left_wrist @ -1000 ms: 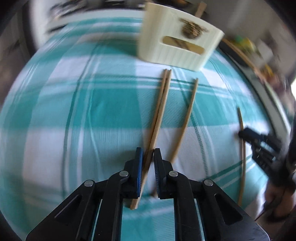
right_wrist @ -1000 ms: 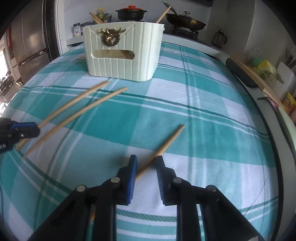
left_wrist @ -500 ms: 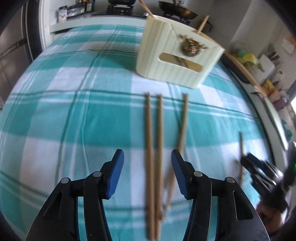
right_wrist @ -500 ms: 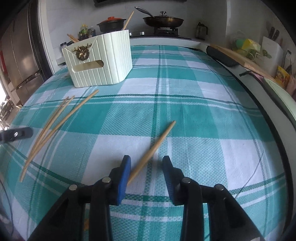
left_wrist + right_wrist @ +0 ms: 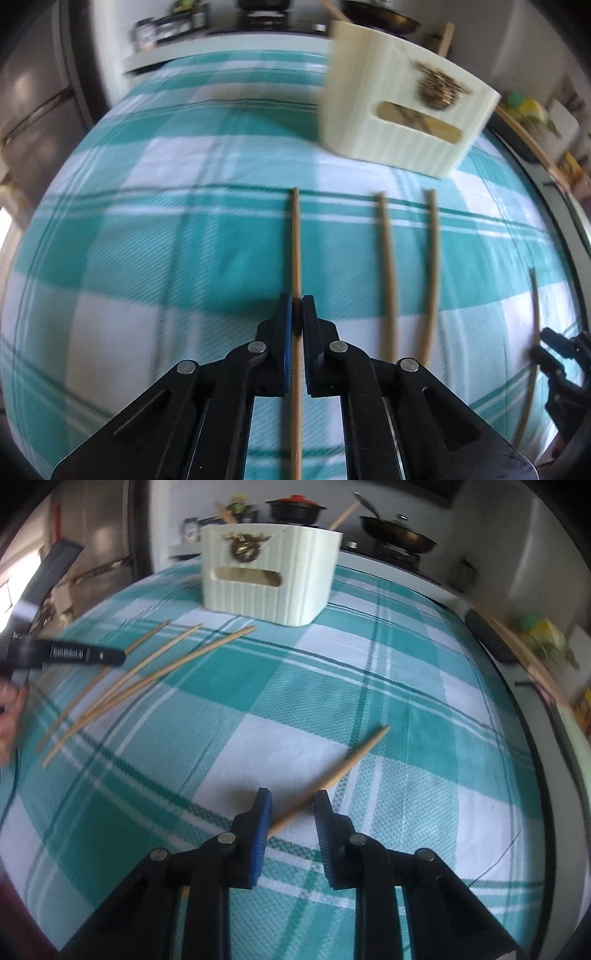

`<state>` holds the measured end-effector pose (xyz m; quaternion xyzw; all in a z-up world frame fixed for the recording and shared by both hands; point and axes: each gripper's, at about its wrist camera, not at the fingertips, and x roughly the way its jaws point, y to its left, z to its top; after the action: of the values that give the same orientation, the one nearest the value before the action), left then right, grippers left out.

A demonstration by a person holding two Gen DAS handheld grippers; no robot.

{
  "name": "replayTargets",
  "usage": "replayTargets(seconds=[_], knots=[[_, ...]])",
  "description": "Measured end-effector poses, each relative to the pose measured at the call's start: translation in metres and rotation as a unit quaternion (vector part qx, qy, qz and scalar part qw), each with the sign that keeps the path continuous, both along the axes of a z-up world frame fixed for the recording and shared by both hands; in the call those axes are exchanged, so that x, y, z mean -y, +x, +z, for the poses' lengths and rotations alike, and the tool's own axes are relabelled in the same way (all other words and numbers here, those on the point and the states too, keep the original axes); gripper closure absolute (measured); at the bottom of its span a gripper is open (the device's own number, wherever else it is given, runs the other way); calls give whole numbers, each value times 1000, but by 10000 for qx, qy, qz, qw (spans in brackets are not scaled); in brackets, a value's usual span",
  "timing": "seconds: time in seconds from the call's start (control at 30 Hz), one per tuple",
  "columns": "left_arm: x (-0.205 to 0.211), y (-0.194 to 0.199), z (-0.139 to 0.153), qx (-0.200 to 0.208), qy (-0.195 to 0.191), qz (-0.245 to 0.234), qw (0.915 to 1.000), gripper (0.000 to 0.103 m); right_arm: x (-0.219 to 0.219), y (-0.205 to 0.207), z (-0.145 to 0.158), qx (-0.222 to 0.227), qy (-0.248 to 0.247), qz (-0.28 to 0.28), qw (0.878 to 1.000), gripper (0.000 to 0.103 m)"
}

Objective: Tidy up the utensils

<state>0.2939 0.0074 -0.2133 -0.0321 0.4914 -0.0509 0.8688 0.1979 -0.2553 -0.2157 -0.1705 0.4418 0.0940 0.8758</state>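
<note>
Motion blur softens the cream ribbed basket (image 5: 399, 110) and the kitchen stove behind it. On the bench's teal-checked cloth (image 5: 147, 258), the left hand-held gripper (image 5: 297, 314) is clamped on one chopstick (image 5: 295, 240) in front of the basket, two more chopsticks (image 5: 388, 266) lying just beside. The right hand-held gripper (image 5: 291, 805), jaws closing but not yet pressing, straddles a lone chopstick (image 5: 351, 764).
</note>
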Motion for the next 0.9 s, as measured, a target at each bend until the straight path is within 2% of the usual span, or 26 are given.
replayTargets(seconds=[0.1, 0.17, 0.2, 0.23, 0.27, 0.3, 0.33, 0.37, 0.4, 0.5, 0.57, 0.63, 0.77, 0.9], knots=[[-19, -13, 0, -37, -66, 154, 9999, 98, 12, -5, 0, 87, -570, 83, 9983, 81], [-25, -20, 1, -58, -109, 147, 9998, 97, 25, -5, 2, 98, -541, 32, 9985, 81], [-27, -23, 3, -60, -113, 138, 9998, 95, 35, -5, 6, 78, -305, -107, 9994, 75], [-29, -26, 3, -79, -112, 124, 9998, 86, 43, -4, 10, 15, -19, -255, 9997, 72], [-31, -29, 4, -101, -130, 101, 9998, 71, 50, -4, 12, -76, 284, -380, 9988, 64], [-34, -32, 5, -97, -142, 93, 9998, 63, 58, -5, 15, -229, 708, -527, 9958, 57], [-35, -36, 6, -70, -129, 80, 9999, 51, 60, -7, 15, -301, 893, -581, 9939, 56], [-36, -39, 6, -54, -96, 58, 9999, 45, 59, -11, 14, -377, 1058, -603, 9918, 56], [-36, -42, 6, -52, -50, 29, 10000, 44, 55, -16, 12, -453, 1133, -561, 9909, 56], [-32, -49, 3, -67, 141, -143, 9998, 39, 37, -29, 2, -570, 852, -419, 9938, 56], [-28, -55, 2, -43, 413, -281, 9987, 39, 25, -42, 1, -312, 366, -215, 9986, 56], [-28, -63, 1, -34, 548, -389, 9977, 39, 25, -49, 3, -331, 68, -82, 9994, 58], [-35, -68, 3, -125, 543, -501, 9972, 39, 43, -51, 5, -358, -588, -190, 9974, 58], [-40, -63, 10, -164, 369, -642, 9971, 38, 65, -44, 11, -447, -736, -369, 9956, 58]])
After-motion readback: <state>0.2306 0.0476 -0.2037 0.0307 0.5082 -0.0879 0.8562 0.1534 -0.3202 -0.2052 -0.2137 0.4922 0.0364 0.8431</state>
